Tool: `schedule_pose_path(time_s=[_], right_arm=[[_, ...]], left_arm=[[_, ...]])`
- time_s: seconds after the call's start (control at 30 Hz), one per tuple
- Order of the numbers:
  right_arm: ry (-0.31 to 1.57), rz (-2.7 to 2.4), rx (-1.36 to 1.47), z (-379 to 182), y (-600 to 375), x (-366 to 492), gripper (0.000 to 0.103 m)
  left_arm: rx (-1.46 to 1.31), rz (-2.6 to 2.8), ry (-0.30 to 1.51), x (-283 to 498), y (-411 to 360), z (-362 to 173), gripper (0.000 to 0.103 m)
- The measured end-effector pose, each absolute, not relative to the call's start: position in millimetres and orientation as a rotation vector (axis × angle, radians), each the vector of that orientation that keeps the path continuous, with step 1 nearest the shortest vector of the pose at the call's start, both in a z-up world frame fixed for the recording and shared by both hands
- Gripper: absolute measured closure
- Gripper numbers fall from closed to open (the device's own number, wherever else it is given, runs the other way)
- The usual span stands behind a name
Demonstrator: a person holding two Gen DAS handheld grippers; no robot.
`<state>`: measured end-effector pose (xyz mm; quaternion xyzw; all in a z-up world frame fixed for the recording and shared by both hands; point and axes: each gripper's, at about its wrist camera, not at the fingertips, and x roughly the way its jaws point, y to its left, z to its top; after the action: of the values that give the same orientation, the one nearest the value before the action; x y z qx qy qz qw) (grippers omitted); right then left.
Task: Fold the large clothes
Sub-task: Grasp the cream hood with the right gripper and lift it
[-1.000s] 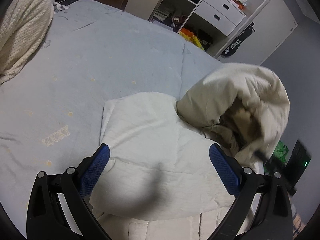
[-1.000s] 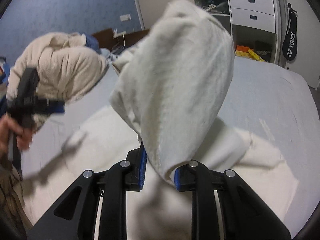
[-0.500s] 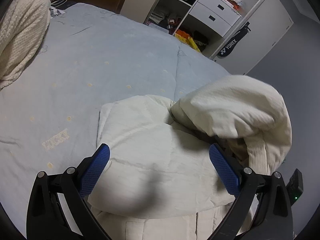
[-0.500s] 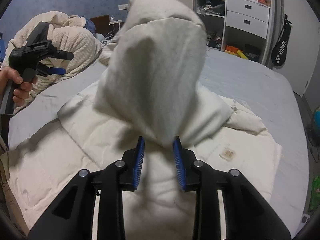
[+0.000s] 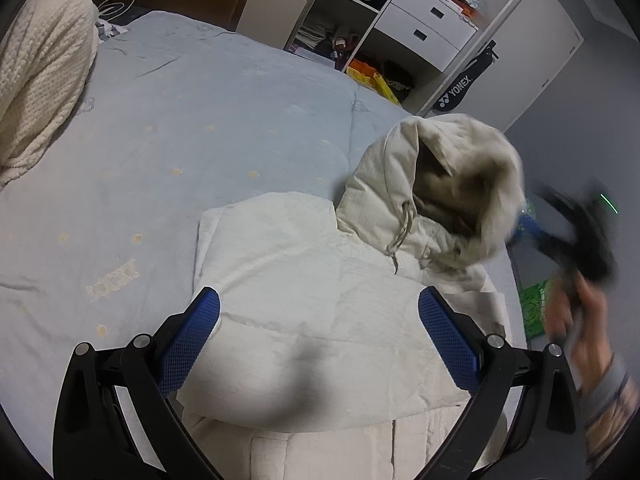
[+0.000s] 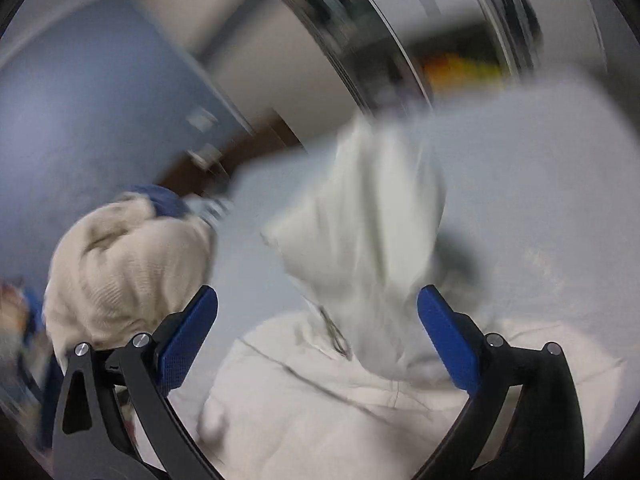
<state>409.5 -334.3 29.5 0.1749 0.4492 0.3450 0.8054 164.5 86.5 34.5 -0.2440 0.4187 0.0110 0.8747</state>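
Note:
A cream padded coat (image 5: 320, 280) lies partly folded on the blue bed (image 5: 180, 140). Its fur-lined hood (image 5: 448, 184) stands up at the coat's far right, with a drawcord hanging. My left gripper (image 5: 319, 340) is open and empty, hovering over the folded coat body. My right gripper (image 6: 317, 334) is open and empty; the hood (image 6: 368, 240) stands just beyond it, blurred by motion. In the left wrist view the right gripper (image 5: 580, 232) shows as a dark blur in a hand, right of the hood.
A cream knitted blanket (image 5: 36, 92) is heaped at the bed's left; it also shows in the right wrist view (image 6: 120, 272). White drawers (image 5: 428, 24), cluttered shelves and a Yonex racket bag (image 5: 460, 88) stand beyond the bed. A green item (image 5: 536, 312) lies on the floor right.
My right gripper has opened and let go of the hood, then pulled away fast to the right. The hood now stands on the coat. My left gripper stayed open over the coat.

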Motion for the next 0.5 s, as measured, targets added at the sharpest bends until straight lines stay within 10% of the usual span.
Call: schedule_pose_path(time_s=[0.13,0.5], right_arm=[[1.071,0.543,0.167,-9.3,-298.6,461.8,0.081],[0.893,0.571,0.199,1.6,-335.0,459.2,0.096]], left_arm=[[-0.486,0.038,0.886,164.1,86.8,29.6,0.007],[-0.49,0.024,0.933,177.5,84.0,13.5,0.007]])
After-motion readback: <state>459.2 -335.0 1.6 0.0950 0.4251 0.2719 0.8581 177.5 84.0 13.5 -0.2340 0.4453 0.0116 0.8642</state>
